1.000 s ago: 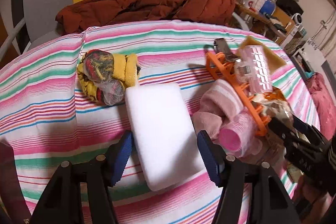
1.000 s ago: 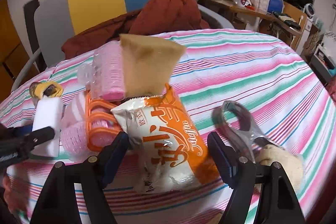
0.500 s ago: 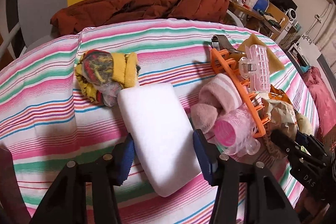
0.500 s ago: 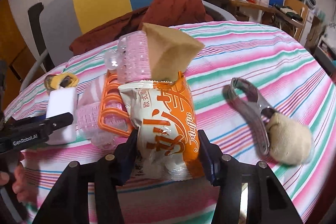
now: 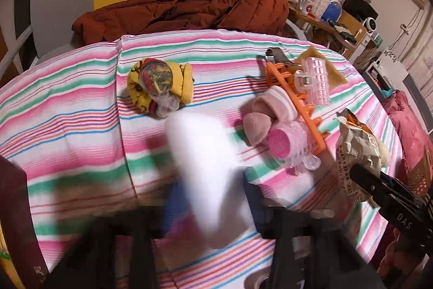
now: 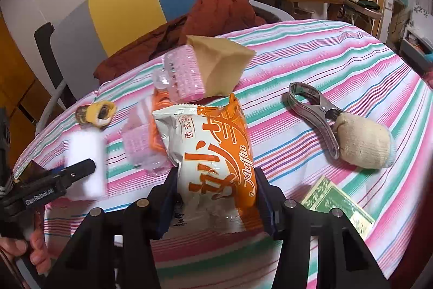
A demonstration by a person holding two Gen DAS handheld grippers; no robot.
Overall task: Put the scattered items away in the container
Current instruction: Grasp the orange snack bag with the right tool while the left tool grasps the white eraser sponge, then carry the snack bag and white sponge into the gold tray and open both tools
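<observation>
My left gripper (image 5: 213,202) is blurred by motion. Its jaws are closing, and the blue pads squeeze a white sponge block (image 5: 200,153) that looks tilted off the striped cloth. In the right wrist view, the same block (image 6: 86,148) sits in that gripper's black finger (image 6: 78,167). My right gripper (image 6: 216,180) is shut on an orange and white snack packet (image 6: 213,142), with both pads pressed into its sides. Just behind the packet is the orange basket (image 6: 155,134), also seen in the left view (image 5: 295,102). It holds a pink roller clip (image 5: 316,80) and a tan pad (image 6: 224,64).
A yellow patterned sock bundle (image 5: 157,83) lies at the left. A pink sock (image 5: 268,113) and a pink roller (image 5: 286,145) rest against the basket. A metal clamp (image 6: 311,110), a beige sock ball (image 6: 362,140) and a green packet (image 6: 335,202) lie at the right. A brown jacket (image 5: 176,12) is at the far edge.
The left jaws have narrowed onto the white sponge, which has shifted and blurred. The right jaws have closed from wide apart onto the snack packet, and both views have drawn back slightly.
</observation>
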